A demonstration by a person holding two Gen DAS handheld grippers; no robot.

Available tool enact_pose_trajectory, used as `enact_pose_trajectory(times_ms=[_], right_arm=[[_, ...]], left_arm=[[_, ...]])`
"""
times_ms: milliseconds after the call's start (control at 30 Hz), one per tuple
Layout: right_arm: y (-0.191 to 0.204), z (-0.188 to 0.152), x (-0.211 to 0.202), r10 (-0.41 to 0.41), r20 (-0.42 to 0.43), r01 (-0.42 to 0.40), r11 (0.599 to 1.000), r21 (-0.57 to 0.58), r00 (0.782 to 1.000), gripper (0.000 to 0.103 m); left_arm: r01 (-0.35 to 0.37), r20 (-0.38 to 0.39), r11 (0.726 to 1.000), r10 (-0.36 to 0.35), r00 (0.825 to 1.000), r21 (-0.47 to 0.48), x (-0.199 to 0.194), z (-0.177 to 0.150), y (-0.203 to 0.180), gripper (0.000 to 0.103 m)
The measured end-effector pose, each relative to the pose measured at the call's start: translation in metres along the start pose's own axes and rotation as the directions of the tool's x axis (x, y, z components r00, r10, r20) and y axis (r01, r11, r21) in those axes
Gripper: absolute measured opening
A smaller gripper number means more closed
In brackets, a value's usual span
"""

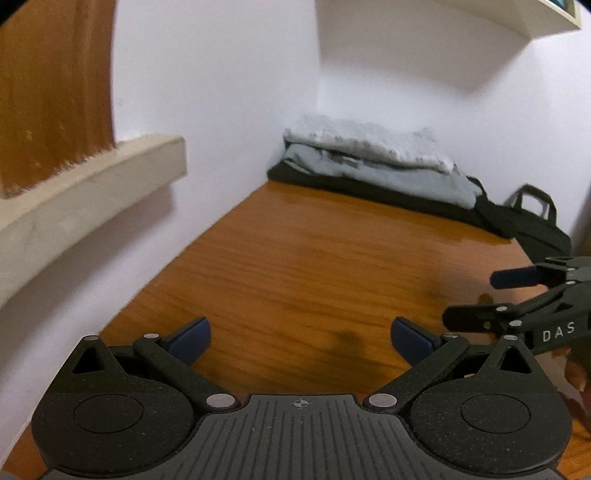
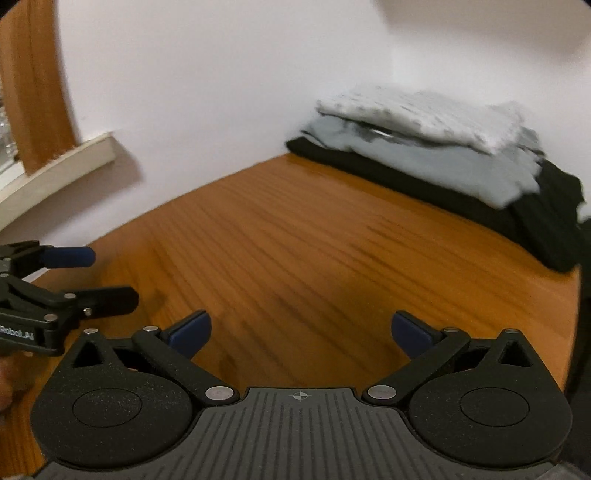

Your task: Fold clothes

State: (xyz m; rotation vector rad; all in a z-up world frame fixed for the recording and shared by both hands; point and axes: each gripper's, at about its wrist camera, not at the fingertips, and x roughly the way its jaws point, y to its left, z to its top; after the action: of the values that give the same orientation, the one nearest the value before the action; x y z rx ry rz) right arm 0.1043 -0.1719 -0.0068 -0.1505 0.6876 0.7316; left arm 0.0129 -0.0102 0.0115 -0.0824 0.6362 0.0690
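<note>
A stack of folded clothes (image 1: 373, 162) lies at the far corner of the wooden table (image 1: 295, 266): a white speckled piece on top, a pale grey one under it, a black one at the bottom. The right wrist view shows the same stack (image 2: 436, 147) at the upper right. My left gripper (image 1: 301, 341) hovers open over bare wood, nothing between its blue pads. My right gripper (image 2: 301, 334) is open too and holds nothing. Each gripper appears at the edge of the other's view, side by side: the right gripper (image 1: 480, 295) and the left gripper (image 2: 107, 275).
White walls close the table's left and far sides. A beige ledge (image 1: 92, 188) juts from the left wall beside a brown curtain (image 1: 55, 92). A black bag with handles (image 1: 532, 218) lies right of the stack. A shelf (image 1: 480, 33) hangs above. The table's right edge (image 2: 572, 314) drops off.
</note>
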Motion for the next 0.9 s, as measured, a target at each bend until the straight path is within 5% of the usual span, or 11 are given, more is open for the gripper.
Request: enact_pose_trajectory(times_ms=[267,900], right_arm=[[0.014,-0.020,-0.011,-0.155,0.008,0.155,0.987,0.043,0.988,0.103],[0.048,-0.053,-0.047,-0.453,-0.032,0.444,0.854,0.272,0.891,0.103]], left_arm=[[0.028,-0.051,0.998,-0.025,0.998,0.052,0.013,-0.004,-0.008,0.103],[0.060,-0.080,0.989,-0.049,0.996,0.138,0.010,-0.010,-0.020,0.103]])
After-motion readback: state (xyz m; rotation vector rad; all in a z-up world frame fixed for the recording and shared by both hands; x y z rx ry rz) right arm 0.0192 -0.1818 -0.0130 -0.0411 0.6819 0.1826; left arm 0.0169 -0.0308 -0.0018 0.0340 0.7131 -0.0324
